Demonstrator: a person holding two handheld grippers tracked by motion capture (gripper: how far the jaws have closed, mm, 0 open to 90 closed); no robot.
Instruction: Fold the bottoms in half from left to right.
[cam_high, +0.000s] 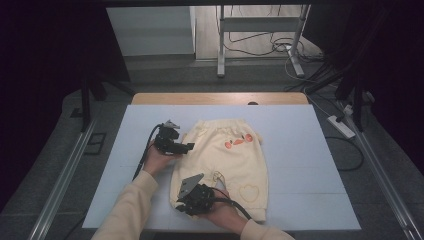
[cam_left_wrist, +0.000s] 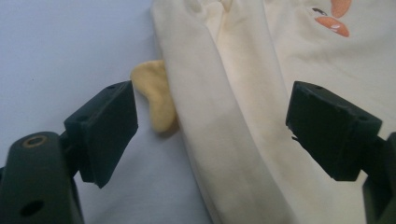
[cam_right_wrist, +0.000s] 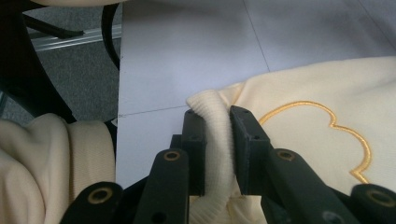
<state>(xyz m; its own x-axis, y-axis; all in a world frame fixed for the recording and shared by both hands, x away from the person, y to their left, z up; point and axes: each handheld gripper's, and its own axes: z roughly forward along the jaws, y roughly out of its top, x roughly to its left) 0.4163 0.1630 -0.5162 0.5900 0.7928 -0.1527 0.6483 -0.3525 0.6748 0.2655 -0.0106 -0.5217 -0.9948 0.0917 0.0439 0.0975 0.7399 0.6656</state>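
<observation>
We see a pale blue-white table (cam_high: 300, 150) spread across the middle of the high view, with a bare wooden strip along its far edge at 12 o'clock. On it, just left of centre, lie the cream trousers (cam_high: 230, 160), flat, waistband toward 12 o'clock and leg cuffs toward 6 o'clock. An orange carrot motif (cam_high: 237, 141) sits near the waistband, and an outlined heart shape (cam_high: 248, 192) is stitched low on the leg at about 5 o'clock of the garment.

At 9 o'clock of the trousers we find the left gripper (cam_high: 186, 147), held in a hand whose cream sleeve (cam_high: 127, 207) comes up from 6 o'clock. Its jaws stand wide apart, hovering over the garment's edge with the fabric between them but untouched. In the left gripper view a small yellow tab (cam_left_wrist: 154, 93) pokes out from under the trousers' edge, just beside the left jaw.

At 6 o'clock of the trousers sits the right gripper (cam_high: 186, 206). Its jaws are pressed on the ribbed cuff (cam_right_wrist: 217, 140), pinching it, with the stitched outline at 3 o'clock of it.
</observation>
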